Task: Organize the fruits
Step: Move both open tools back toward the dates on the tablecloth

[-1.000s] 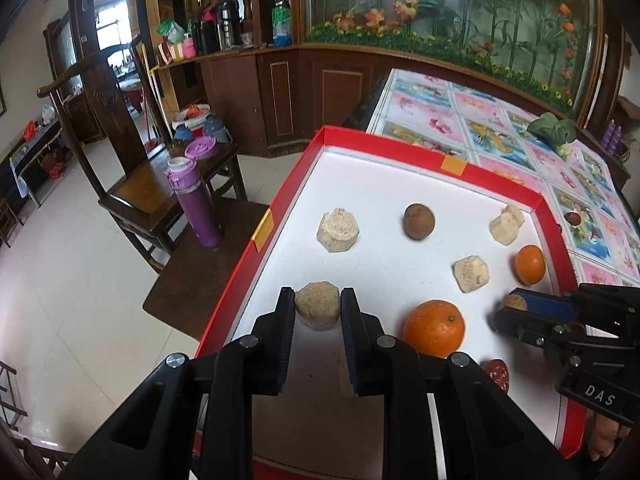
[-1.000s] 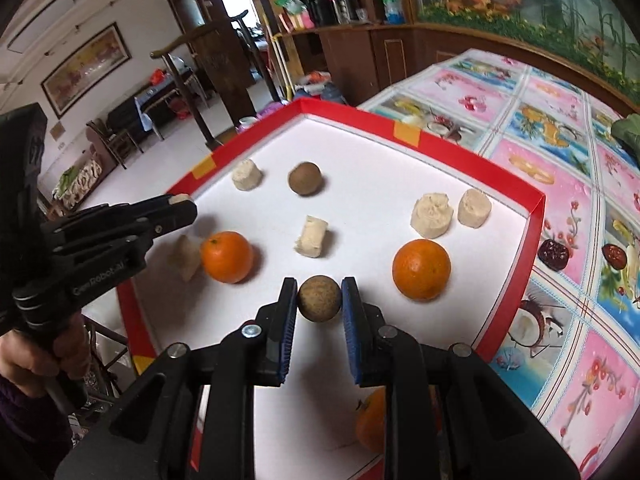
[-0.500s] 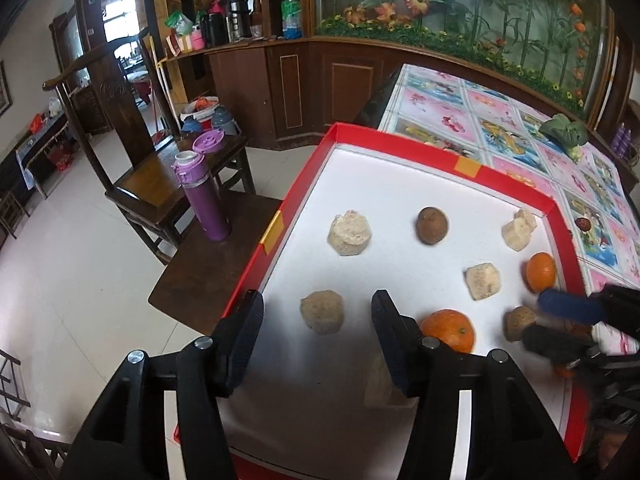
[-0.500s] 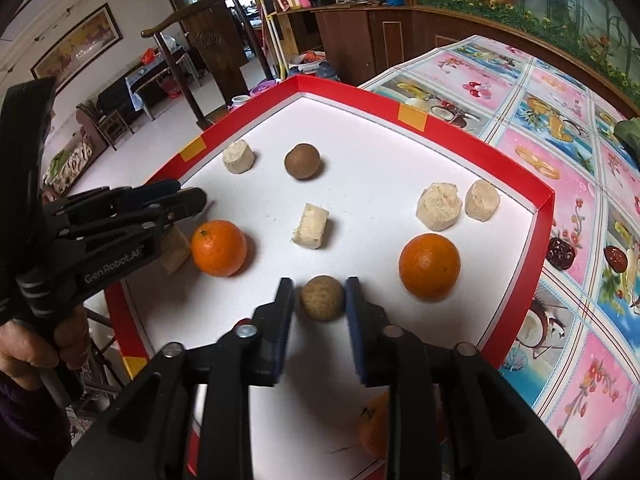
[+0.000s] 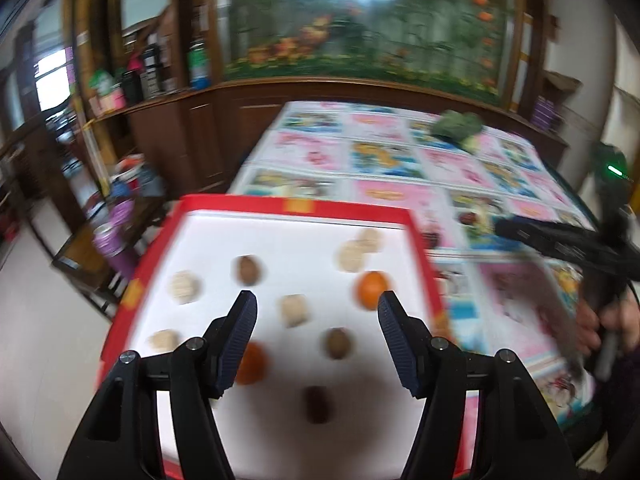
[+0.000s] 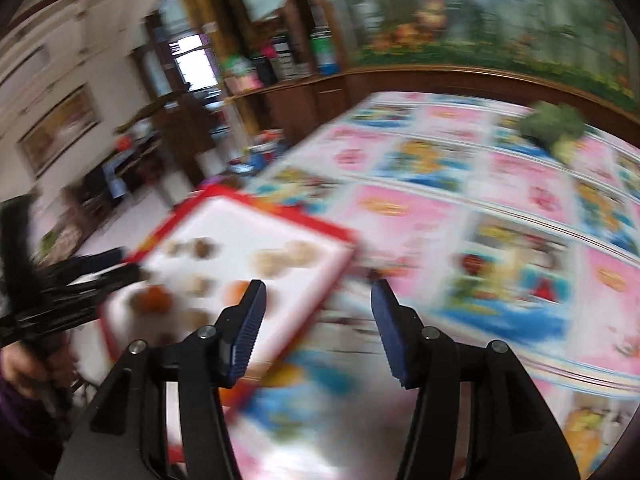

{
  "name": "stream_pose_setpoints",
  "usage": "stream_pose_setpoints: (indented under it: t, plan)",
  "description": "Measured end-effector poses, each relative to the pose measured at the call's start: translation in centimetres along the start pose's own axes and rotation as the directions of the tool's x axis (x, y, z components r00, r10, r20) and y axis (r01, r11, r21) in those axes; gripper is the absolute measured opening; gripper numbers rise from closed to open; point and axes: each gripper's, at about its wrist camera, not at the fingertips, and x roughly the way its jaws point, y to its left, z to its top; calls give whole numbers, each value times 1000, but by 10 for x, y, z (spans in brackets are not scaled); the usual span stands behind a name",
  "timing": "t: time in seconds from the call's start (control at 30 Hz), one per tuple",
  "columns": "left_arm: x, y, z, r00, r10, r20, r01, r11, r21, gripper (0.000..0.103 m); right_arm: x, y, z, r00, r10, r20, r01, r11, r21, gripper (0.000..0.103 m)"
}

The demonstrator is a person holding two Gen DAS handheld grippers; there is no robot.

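The left gripper (image 5: 316, 312) hangs over the red tray (image 5: 296, 203), jaws opening and empty. The right gripper (image 6: 318, 304) is over the bench (image 6: 520, 216), jaws opening, holding nothing.

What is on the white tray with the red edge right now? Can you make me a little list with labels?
tray: white tray with a red rim, on the picture-patterned tablecloth
orange fruits: two, one far right, one near left
brown round fruits: two
pale beige lumps: several, blurred
dark red fruit: one, nearest
left tool: jaws opening, nothing between
right tool: jaws opening, nothing between
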Motion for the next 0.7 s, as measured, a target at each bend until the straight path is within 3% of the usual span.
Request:
stream_pose_setpoints:
  t: [0.2, 0.47, 0.57, 0.7]
  plan:
    - [6, -35, 8, 998, -67, -17, 68, 995, 70, 63, 18, -53, 12, 993, -111, -42, 113, 992, 53, 56]
    - [13, -59, 15, 994, -102, -36, 106, 986, 129, 63, 61, -49, 22, 976, -205, -74, 198, 976, -91, 55]
    - [20, -68, 20, 992, -112, -52, 119, 980, 158, 63, 72, -48, 26, 973, -211, -98, 200, 974, -108, 49]
    - [35, -76, 28, 986, -139, -87, 153, 972, 176, 63, 78, -52, 28, 965, -233, -120, 222, 970, -100, 33]
